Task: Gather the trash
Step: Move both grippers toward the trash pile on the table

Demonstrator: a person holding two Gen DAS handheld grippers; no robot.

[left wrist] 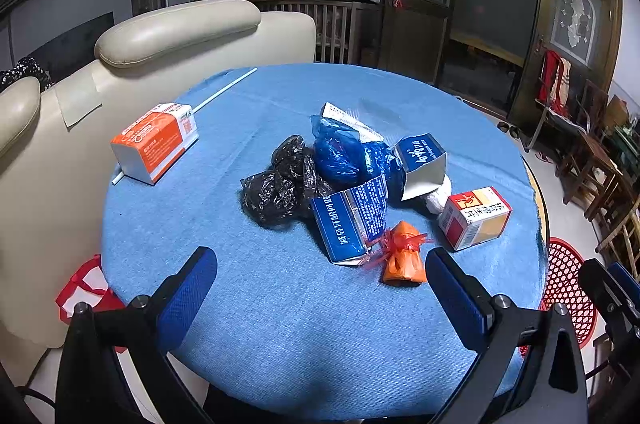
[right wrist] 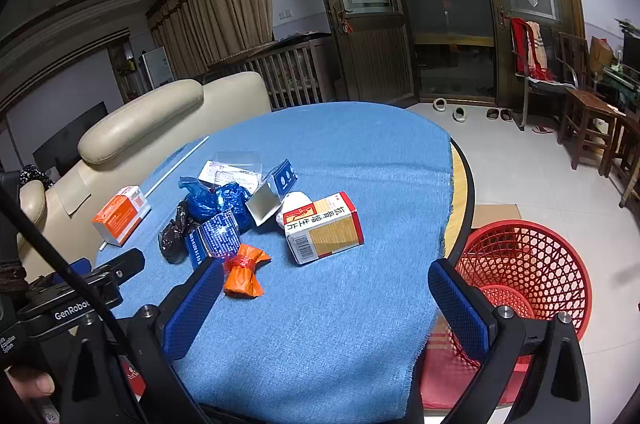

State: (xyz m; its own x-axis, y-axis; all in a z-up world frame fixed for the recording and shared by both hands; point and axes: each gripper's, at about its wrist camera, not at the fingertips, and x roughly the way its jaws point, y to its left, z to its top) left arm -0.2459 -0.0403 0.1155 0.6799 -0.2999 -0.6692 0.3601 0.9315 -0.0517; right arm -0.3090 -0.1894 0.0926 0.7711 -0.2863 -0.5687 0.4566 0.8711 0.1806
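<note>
Both the left gripper (left wrist: 320, 288) and right gripper (right wrist: 326, 300) gape empty; the crumpled orange plastic wrapper (right wrist: 243, 274) lies lower-centre, probably nearer the right

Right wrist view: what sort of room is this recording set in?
Most likely a home living room: a cream leather sofa beside the round table, curtains over the window, slippers by wooden glass-panelled doors. A red basket stands on the tiled floor.

Left tool (left wrist: 321, 284) and right tool (right wrist: 326, 298) both gape wide, holding nothing.
</note>
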